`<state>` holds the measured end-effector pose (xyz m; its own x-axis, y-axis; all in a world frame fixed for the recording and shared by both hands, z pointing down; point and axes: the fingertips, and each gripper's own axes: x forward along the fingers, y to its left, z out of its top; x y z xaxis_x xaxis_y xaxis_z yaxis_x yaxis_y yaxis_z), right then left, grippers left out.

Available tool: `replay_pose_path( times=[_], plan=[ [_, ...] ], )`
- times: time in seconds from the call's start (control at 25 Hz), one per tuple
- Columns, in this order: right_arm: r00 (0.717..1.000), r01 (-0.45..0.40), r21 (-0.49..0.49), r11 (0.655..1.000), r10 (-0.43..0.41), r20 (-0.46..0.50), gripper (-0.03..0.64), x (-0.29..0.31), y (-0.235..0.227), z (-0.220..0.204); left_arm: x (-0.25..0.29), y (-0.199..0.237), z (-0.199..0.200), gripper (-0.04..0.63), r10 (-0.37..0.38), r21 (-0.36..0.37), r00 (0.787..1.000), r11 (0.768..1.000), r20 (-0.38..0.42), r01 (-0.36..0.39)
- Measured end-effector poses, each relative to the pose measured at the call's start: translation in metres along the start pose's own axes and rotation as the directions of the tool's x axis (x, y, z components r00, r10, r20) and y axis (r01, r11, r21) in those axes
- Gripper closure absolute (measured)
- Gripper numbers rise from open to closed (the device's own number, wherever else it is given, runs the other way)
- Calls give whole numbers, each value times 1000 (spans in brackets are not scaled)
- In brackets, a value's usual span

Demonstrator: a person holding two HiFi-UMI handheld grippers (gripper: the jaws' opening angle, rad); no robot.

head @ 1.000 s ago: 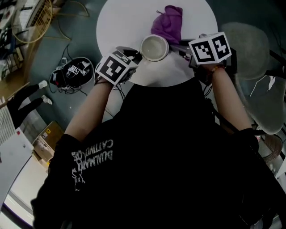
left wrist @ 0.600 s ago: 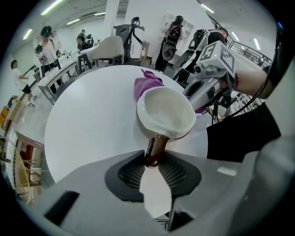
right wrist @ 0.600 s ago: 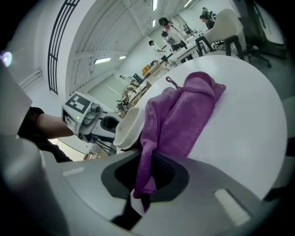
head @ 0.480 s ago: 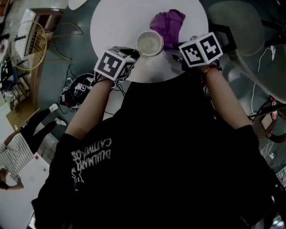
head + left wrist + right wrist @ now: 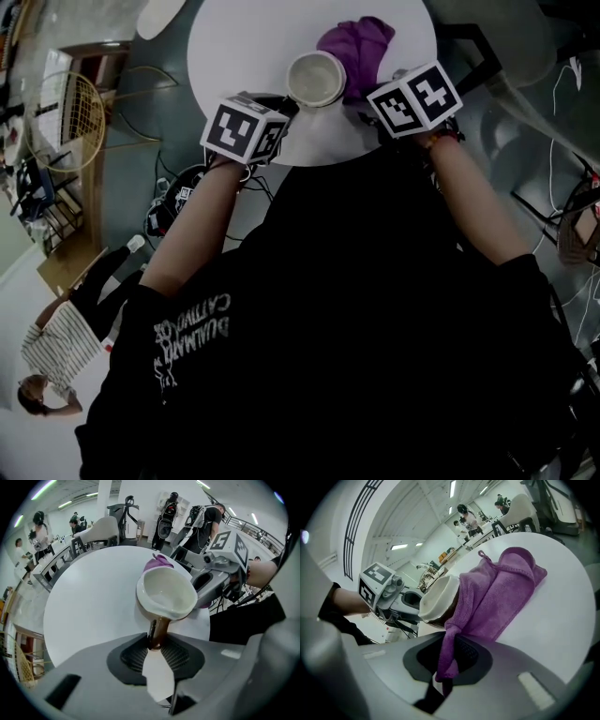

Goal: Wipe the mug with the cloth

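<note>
A mug (image 5: pixel 315 78), white inside and brown outside, is over the near part of the round white table (image 5: pixel 244 42). My left gripper (image 5: pixel 157 641) is shut on its brown handle (image 5: pixel 158 631), and the mug (image 5: pixel 167 595) tilts with its mouth toward the camera. A purple cloth (image 5: pixel 357 44) lies on the table just right of the mug. My right gripper (image 5: pixel 446 663) is shut on a bunched corner of this cloth (image 5: pixel 497 592), which drapes against the mug's side (image 5: pixel 438 598). In the head view the left gripper (image 5: pixel 284 106) and right gripper (image 5: pixel 367 97) flank the mug.
The table's near edge (image 5: pixel 323 161) is right below both grippers. On the floor to the left lie a wire basket (image 5: pixel 66 117) and a black bundle of cables (image 5: pixel 173 202). A person in a striped top (image 5: pixel 56 361) is at lower left. Chairs and people are beyond the table (image 5: pixel 101 529).
My right gripper has moved left toward the mug, bringing the cloth against its side. The left gripper still holds the mug in the same place. The head view has shifted.
</note>
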<state>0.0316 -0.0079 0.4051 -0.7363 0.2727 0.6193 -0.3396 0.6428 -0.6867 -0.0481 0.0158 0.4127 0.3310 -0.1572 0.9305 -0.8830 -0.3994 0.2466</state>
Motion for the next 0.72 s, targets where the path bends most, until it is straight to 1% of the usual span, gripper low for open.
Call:
replay_pose_path(
  times=[0.12,0.24,0.36,0.56,0.72],
  plan=[
    [1000,12,2,1000,-12,16,594,3,3,0,0,0,-2,512,-2,28,1000,1000,-7,3],
    [999,23,13,1000,-23,36,594,4,4,1,1,0,-3,514,-3,57,1000,998,-30,5],
    [997,29,27,999,-31,66,594,5,8,2,0,-1,-6,520,8,90,999,996,-44,-4],
    [994,19,46,999,-24,107,592,6,15,-4,3,-5,-9,528,24,130,999,991,-44,-18],
    [990,13,75,997,-23,136,594,5,19,-10,4,-10,-11,529,20,164,999,986,-50,-11]
  ],
)
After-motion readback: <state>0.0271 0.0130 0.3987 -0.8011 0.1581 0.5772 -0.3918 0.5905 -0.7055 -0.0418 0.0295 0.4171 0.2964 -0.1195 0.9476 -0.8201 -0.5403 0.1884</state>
